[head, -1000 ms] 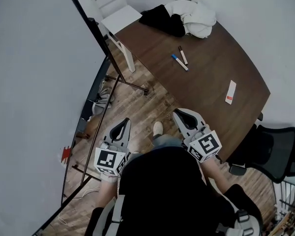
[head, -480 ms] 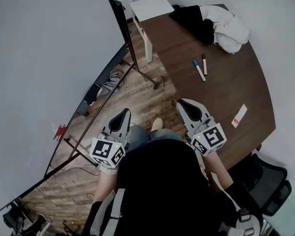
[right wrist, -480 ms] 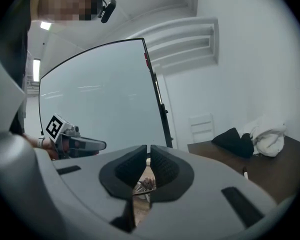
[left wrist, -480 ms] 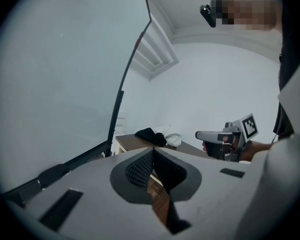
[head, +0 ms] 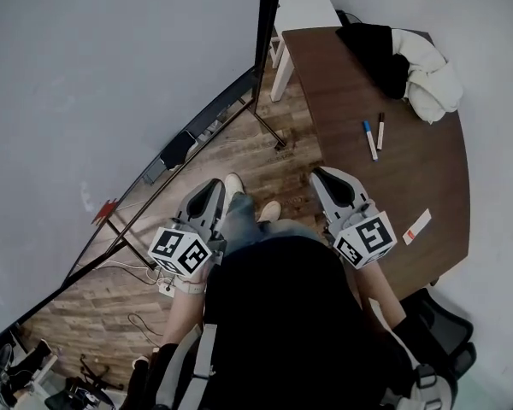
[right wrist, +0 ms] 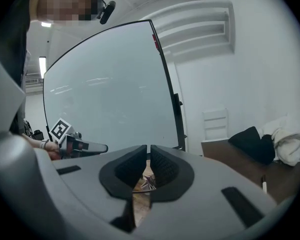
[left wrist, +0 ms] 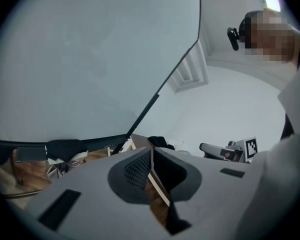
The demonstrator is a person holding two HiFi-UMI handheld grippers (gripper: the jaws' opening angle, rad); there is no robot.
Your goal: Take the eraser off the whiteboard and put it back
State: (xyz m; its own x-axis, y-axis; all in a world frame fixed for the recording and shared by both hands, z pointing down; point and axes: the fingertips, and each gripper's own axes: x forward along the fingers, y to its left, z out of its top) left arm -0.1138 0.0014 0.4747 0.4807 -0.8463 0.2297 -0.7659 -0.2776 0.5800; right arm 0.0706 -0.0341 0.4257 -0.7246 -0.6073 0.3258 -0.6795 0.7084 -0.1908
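The whiteboard (head: 94,84) fills the left of the head view, and its tray (head: 209,118) runs along the lower edge. A dark eraser (head: 178,149) rests on that tray; the left gripper view shows the eraser (left wrist: 65,148) low at the left, ahead of the jaws. My left gripper (head: 207,196) is shut and empty, a short way in front of the tray and apart from the eraser. My right gripper (head: 325,180) is also shut with nothing in it, held over the floor beside the table. In their own views the left gripper (left wrist: 151,156) and right gripper (right wrist: 147,154) both face the board.
A brown table (head: 427,178) stands at the right with two markers (head: 370,139), a white card (head: 417,226) and piled clothing (head: 410,62). A white chair (head: 303,11) is behind it, an office chair (head: 449,331) at bottom right. A small red mark (head: 103,210) sits on the board's lower edge.
The view has swung toward the whiteboard, which now fills more of the frame. Both grippers have moved along with it, and the left one has rolled. Both stay shut.
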